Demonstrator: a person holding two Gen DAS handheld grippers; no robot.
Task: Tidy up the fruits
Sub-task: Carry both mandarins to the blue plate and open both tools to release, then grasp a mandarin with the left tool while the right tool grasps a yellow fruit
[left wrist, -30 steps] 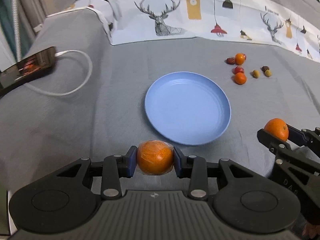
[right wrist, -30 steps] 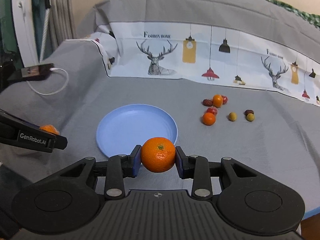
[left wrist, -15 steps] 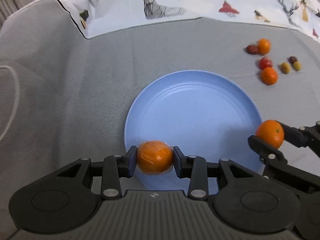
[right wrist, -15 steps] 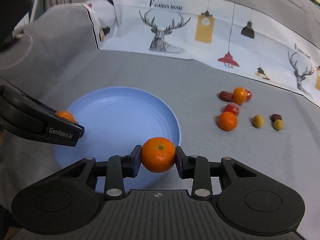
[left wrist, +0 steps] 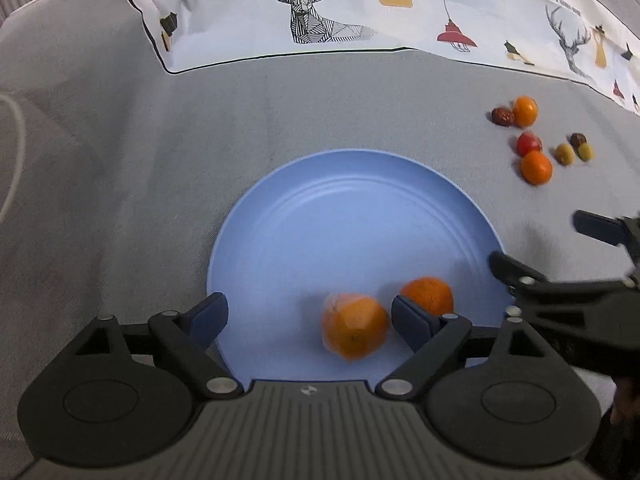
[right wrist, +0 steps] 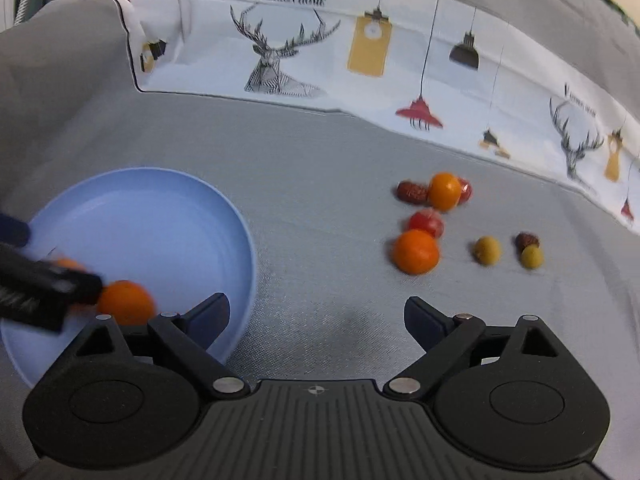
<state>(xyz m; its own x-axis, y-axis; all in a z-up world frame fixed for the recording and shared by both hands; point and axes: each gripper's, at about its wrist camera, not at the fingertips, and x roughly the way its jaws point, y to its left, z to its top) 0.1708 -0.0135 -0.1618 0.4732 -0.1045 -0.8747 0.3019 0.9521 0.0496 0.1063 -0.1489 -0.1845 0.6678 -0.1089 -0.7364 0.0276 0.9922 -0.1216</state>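
Left wrist view: my left gripper has just been opening and stands wide; the wrapped orange lies loose between its pads on the blue plate, a second orange just beside it. My right gripper juts in from the right. Loose fruits sit well apart on the grey cloth.

Right wrist view: my right gripper has also just been opening, gaping over bare cloth, holding nothing. A blurred orange rests on the plate, partly hidden by the left gripper. A deer-print cloth lies behind.
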